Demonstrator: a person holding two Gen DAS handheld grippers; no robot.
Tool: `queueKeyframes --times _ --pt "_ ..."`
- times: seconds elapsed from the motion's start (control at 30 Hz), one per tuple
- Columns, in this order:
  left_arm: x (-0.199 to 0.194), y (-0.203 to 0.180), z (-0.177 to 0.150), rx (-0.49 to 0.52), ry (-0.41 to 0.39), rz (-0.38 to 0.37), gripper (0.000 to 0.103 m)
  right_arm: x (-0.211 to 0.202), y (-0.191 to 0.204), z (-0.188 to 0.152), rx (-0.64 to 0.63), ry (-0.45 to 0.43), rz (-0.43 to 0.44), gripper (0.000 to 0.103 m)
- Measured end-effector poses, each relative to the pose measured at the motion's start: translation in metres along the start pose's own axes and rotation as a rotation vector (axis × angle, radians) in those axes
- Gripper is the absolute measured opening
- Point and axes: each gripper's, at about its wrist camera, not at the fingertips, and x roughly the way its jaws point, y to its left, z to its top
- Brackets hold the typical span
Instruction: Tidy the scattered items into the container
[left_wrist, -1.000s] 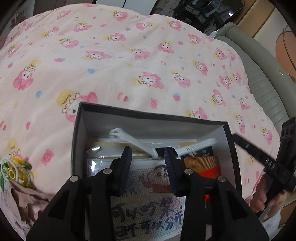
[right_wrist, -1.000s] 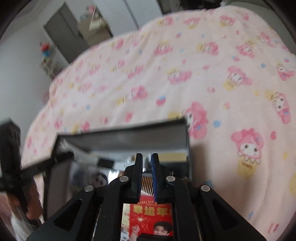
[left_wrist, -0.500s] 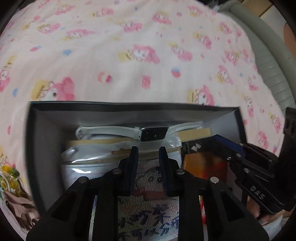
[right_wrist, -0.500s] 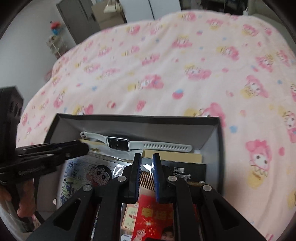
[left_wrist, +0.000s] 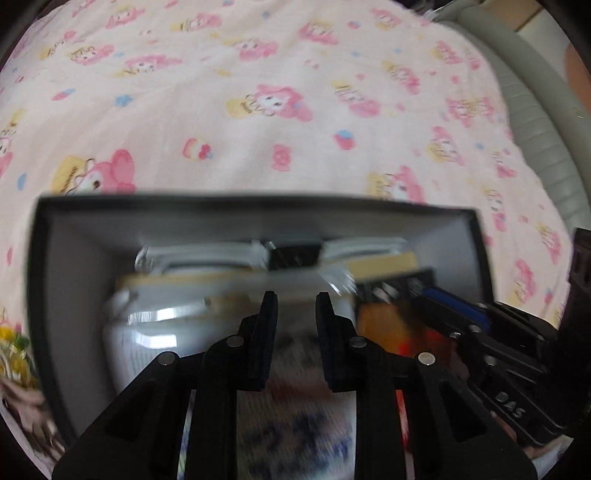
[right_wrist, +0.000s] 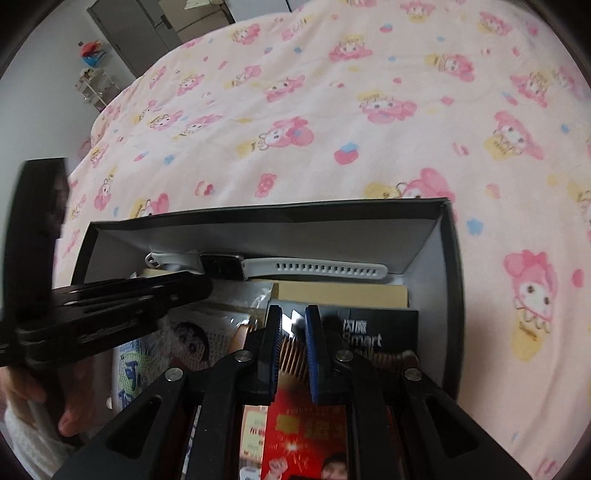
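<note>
Angled down into the black box on the bed: left gripper closing on nothing, right gripper nearly pressed together, seemingly empty, just above the comb. White watch laid inside along the far wall, probably to save room.

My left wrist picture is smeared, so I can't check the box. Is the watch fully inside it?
Observer: Yes. The white watch lies flat along the far wall of the box.
Operator: What is the orange smear on the right?
Observer: A wooden comb, next to a black carton printed "Smart".
Operator: And the red below it?
Observer: A red packet with a person pictured on it.
</note>
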Motion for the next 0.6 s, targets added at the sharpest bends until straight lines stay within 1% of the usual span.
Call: queueKeyframes --times 0.1,0.2,0.27,0.33,0.47,0.5,0.57,0.6 --pt "-0.02 0.003 -0.023 -0.038 -0.019 -0.026 0.02 -0.015 0.014 -0.018 -0.022 0.0 0.008 0.01" --pt "-0.037 0.005 -0.047 -0.055 -0.022 -0.043 0.02 -0.024 0.022 -0.04 0.009 0.006 0.018 0.011" --pt "-0.053 -0.001 -0.063 -0.038 -0.049 -0.059 0.02 -0.032 0.031 -0.054 0.013 -0.004 -0.003 0.011" --pt "-0.074 -0.009 -0.08 -0.015 -0.089 -0.074 0.02 -0.045 0.041 -0.066 -0.006 -0.032 -0.029 0.011" --pt "-0.106 -0.031 -0.106 0.034 -0.148 -0.067 0.021 -0.077 0.059 -0.082 -0.023 -0.084 -0.013 0.012" --pt "-0.113 -0.035 -0.111 0.042 -0.159 -0.072 0.021 -0.085 0.063 -0.086 -0.028 -0.097 -0.016 0.013" --pt "-0.126 -0.042 -0.121 0.059 -0.177 -0.084 0.02 -0.101 0.072 -0.094 -0.042 -0.128 -0.013 0.027" --pt "-0.132 -0.044 -0.127 0.063 -0.187 -0.08 0.021 -0.109 0.076 -0.098 -0.048 -0.144 -0.005 0.03"
